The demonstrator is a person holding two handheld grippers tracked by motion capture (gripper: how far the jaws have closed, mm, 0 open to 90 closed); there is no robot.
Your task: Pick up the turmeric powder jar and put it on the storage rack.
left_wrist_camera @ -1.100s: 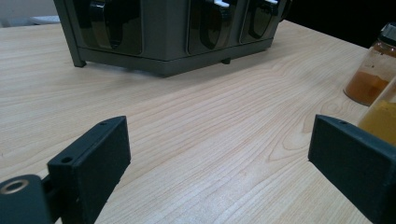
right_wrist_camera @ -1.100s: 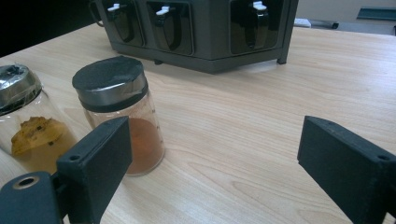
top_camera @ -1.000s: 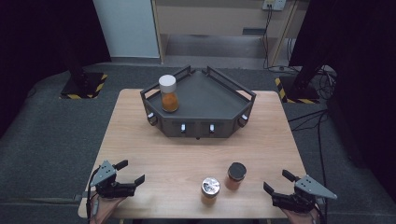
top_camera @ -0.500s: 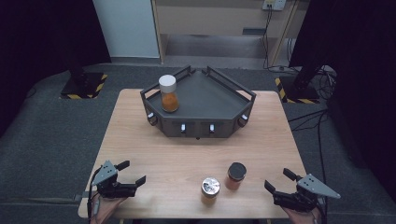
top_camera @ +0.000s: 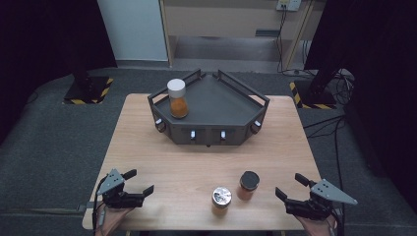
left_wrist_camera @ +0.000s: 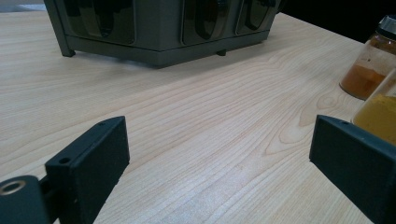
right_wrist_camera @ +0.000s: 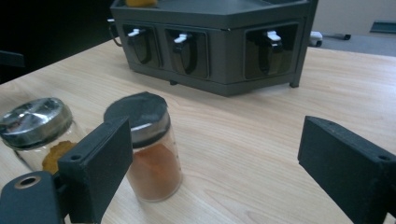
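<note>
black-lidded jar (top_camera: 249, 185) stands upright on the counter (top_camera: 162, 157), just left of the right gripper (top_camera: 295, 191), whose jaws gape wide and empty; that hand is nearer. silver-lidded jar (top_camera: 221, 201) sits just beside it, toward the left gripper (top_camera: 138, 182), also wide. in the right gripper view one jaw hides part of both jars.

I can read no text, label, brand or number anywhere; the jars, the rack and the table carry nothing legible from where I'm watching.
</note>
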